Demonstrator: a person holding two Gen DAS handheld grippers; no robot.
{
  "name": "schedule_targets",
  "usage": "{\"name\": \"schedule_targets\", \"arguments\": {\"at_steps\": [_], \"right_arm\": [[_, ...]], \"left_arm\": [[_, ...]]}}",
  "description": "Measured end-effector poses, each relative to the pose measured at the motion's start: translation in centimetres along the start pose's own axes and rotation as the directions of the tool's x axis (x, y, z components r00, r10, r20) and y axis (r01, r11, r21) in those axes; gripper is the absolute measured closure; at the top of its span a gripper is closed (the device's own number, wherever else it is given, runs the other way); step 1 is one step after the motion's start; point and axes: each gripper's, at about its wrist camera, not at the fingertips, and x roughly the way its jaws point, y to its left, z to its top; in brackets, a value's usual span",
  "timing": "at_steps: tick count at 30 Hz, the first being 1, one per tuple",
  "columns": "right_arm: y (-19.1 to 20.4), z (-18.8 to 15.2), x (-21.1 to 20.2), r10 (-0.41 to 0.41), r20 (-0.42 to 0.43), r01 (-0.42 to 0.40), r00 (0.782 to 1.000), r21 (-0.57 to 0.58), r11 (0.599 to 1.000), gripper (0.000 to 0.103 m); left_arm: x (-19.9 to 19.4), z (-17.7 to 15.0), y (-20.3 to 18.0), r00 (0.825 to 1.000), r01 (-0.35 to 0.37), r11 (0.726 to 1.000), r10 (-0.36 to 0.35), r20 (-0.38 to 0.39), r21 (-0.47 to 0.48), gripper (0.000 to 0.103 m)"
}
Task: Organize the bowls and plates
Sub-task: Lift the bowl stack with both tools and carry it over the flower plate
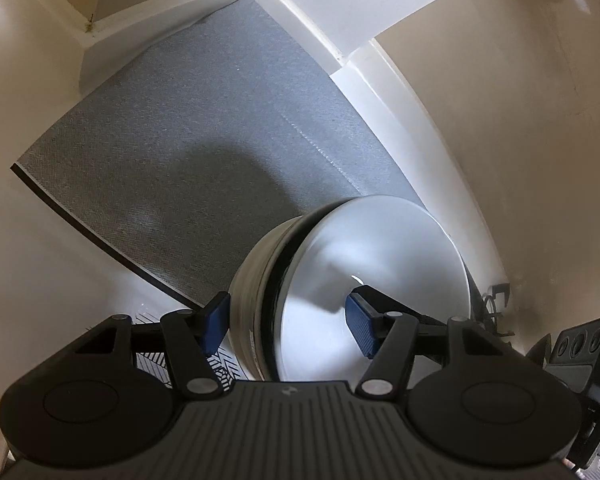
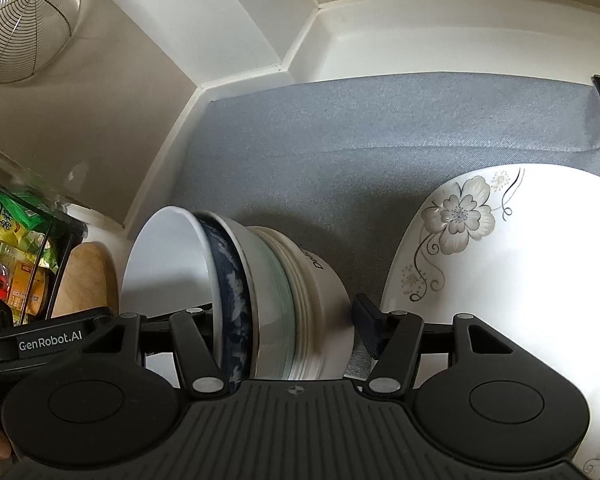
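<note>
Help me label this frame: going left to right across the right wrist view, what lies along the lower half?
Packaged goods → wooden board → stack of bowls on its side → grey mat → flowered plate.

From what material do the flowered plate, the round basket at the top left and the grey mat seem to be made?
Flowered plate: probably glazed ceramic or porcelain, since it is white, smooth and glossy with a printed grey flower.
Round basket: metal wire, likely steel, as thin shiny silver strands form rings and spokes.
Grey mat: seems woven fabric or textured liner, matte with a fine weave and a soft crease.
</note>
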Motion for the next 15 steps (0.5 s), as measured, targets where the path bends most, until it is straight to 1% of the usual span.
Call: {"name": "schedule_targets", "arguments": {"at_steps": [8, 15], "right_arm": [[-0.6, 0.4, -1.9, -0.004, 0.05, 0.004, 0.999, -0.002, 1.0, 0.04], [-2.8, 0.3, -5.2, -0.039, 0.129, 0.033, 0.991, 0.041, 0.999, 0.04]], "left_arm": [[-0.2, 0.2, -2.0, 1.0, 0.024, 0.999, -0.024, 0.009, 0.037, 0.036], [1.4, 0.2, -6.3, 0.998, 0.065, 0.991, -0.063, -0.021, 0.121, 0.036]]}}
